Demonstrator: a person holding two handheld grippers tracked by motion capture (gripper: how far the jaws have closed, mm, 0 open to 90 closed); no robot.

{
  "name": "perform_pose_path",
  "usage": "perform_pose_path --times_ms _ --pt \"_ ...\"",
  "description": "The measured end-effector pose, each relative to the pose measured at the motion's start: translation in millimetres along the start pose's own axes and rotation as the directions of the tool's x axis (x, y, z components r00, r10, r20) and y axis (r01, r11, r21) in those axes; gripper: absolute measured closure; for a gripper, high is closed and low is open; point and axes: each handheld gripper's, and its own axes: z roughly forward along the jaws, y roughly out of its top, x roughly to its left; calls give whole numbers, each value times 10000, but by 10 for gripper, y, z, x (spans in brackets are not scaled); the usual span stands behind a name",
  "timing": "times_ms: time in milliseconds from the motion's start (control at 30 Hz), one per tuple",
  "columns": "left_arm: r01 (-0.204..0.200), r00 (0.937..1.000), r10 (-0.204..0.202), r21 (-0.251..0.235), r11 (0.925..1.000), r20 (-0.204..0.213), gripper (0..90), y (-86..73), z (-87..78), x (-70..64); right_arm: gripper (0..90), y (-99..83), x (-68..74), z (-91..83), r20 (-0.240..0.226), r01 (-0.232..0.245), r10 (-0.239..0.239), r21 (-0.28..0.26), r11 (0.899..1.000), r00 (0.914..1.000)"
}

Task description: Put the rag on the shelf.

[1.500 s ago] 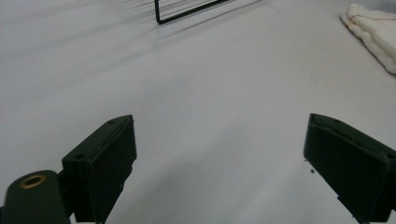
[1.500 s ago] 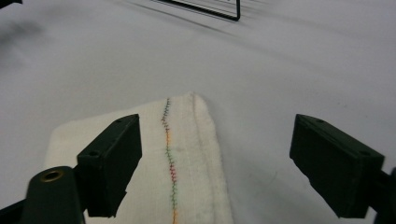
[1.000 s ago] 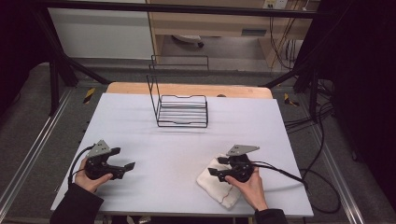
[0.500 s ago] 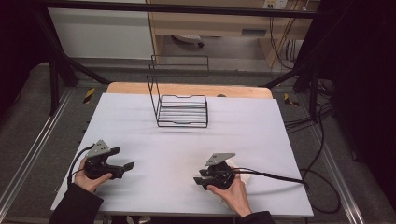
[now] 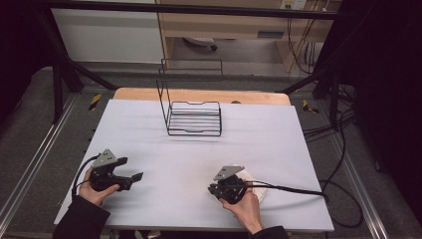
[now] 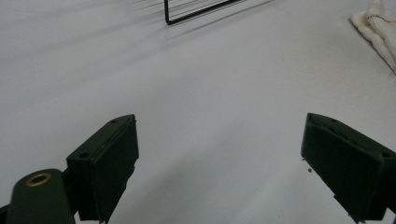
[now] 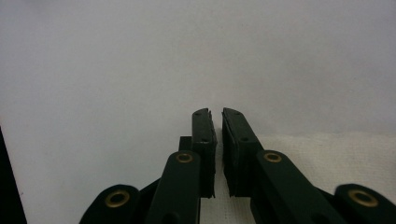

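While the right claw has swung leftward over the last second, it now lies across the white cloth, which shows past it only as a pale edge on the side away from the person's left hand. In the right gripper view its jaws stand nearly together, a thin slit between them, with the cloth lying beneath and to one side rather than between the pads — so the cloth does not look pinched, though whether a fold is caught lower down cannot be told. A second ago the cloth lay open to view, crumpled under that hand; the shift reads as the claw sweeping or pressing over it, perhaps to flatten or drag it, and a real grasp appears yet to come.

The left claw has stayed where it was near the counter's left front corner, jaws wide apart and empty, resting low over the surface. From the left gripper view the cloth sits well off towards the far right edge.

The counter is a smooth white sheet over a wooden top — bare except for a black wire rack standing towards its far edge, well apart from both claws. Around it run a dark metal frame, grey floor, trailing cables on the right, and pale cabinets behind.
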Motion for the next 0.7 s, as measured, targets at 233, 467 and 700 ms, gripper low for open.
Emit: perform_pose_path --times_ms 233,467,700 --pt "-12 10000 12 45 10000 -25 113 -1 4 10 861 110 -67 -75 -275 -465 447 -668 9967 9986" --pt "-5 10000 5 64 10000 -34 113 -1 6 10 861 313 -125 42 -282 -825 798 -1118 9903 9964" --pt "14 10000 -13 71 10000 -19 113 -1 11 12 861 553 -170 316 -281 -1127 1101 -1212 9862 9935"
